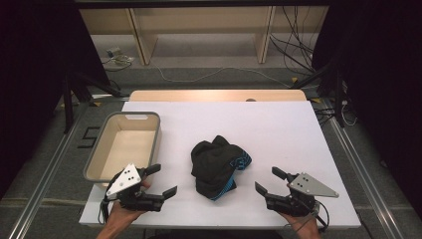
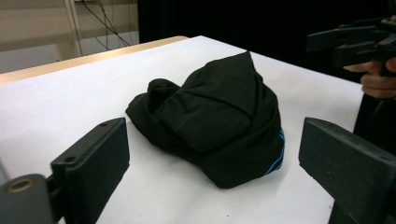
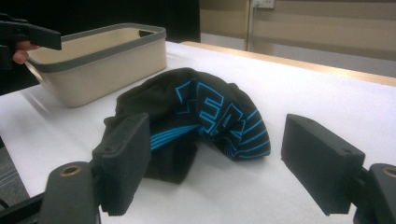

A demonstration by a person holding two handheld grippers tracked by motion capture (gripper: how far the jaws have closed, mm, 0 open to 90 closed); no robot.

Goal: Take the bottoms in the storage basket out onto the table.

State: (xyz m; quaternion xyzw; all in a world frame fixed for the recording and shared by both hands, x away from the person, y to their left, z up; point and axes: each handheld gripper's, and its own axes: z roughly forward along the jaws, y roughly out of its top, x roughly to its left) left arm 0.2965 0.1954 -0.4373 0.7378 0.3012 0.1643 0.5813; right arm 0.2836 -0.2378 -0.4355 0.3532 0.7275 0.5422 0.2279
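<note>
A crumpled black garment (image 1: 217, 167) with blue lettering lies in a heap on the white surface (image 1: 278, 129), near the middle of its near edge. A beige bin (image 1: 124, 144) sits along the left edge. The left gripper (image 1: 161, 180) hovers by the bin's near end, jaws spread and empty. The right gripper (image 1: 271, 180), near the near right corner, is likewise released, apart from the garment
</note>
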